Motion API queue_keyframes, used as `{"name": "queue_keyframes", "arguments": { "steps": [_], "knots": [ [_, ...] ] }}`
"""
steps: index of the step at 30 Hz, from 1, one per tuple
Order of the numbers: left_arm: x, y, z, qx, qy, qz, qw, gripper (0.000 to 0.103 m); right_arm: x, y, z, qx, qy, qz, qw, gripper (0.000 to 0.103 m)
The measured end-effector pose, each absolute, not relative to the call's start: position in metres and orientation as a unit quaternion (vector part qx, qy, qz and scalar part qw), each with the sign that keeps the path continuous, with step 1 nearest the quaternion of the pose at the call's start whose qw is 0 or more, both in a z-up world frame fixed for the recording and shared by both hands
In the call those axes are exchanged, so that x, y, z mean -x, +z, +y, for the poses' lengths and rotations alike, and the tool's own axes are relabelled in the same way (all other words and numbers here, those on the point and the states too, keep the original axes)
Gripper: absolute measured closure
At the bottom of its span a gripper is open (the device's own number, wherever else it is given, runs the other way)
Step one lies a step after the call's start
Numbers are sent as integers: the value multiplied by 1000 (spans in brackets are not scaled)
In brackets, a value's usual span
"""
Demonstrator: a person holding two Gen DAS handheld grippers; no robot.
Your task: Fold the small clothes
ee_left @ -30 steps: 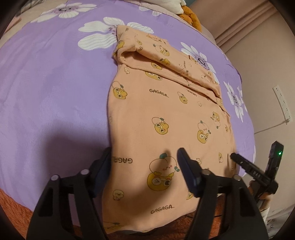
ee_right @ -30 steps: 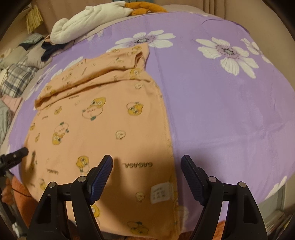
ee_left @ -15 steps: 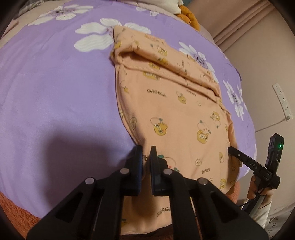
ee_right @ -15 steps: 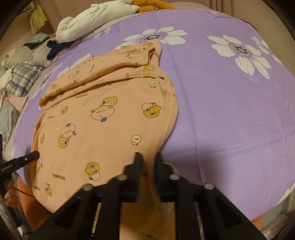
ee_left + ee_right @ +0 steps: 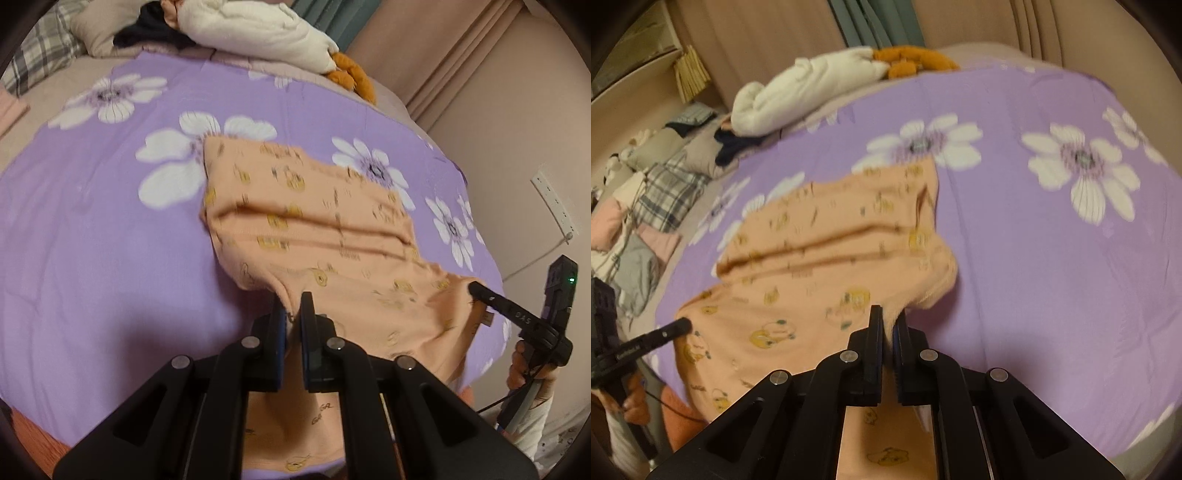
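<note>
a purple bedspread (image 5: 92, 258) with big white flowers covers the bed and fills most of both views. at its far edge lie a rolled white blanket (image 5: 255, 33) and an orange plush toy (image 5: 351, 75); off to one side in the right wrist view sits a heap of plaid and grey laundry (image 5: 661, 192).

in the middle of the bedspread lies the small peach garment (image 5: 314, 229), printed with yellow cartoon figures. its far part rests flat on the bed with a fold running across it, while the near edge is raised off the bed at two corners and hangs between them, sagging toward the cameras.

the left tongs (image 5: 291, 314) are pinched narrow on one near corner of the garment, with cloth squeezed between the pads. the right tongs (image 5: 888, 325) are pinched narrow the same way on the other near corner. each tool also shows at the side of the other's view, with a hand (image 5: 524, 365) wrapped around its grip.
</note>
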State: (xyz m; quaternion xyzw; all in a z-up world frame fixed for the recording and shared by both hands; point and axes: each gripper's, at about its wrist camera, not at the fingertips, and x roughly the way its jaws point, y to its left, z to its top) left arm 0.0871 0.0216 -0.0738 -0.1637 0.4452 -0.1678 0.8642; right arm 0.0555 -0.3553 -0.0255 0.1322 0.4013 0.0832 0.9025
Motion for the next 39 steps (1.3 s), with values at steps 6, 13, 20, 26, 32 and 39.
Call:
{"name": "queue_keyframes", "arguments": {
  "steps": [6,13,20,26,32,39],
  "knots": [
    [-121,-83,24,159,-141,446,870,96,-84,-21,-363,-135,66,381,912,97],
    [-151,-118,12,134,-112,482,859,96,-120,-59,-363,-141,49,421,895,97],
    [-160,-136,10,125,-108,501,850,93,-135,-86,-366,-153,40,455,876,97],
    [-158,-133,12,127,-110,502,848,91,-134,-89,-366,-151,40,461,873,97],
    [-143,-115,17,136,-122,499,847,64,-125,-77,-370,-137,39,464,874,81],
    [-114,-96,42,151,-116,481,856,45,-89,-54,-387,-140,31,438,887,50]
  ]
}}
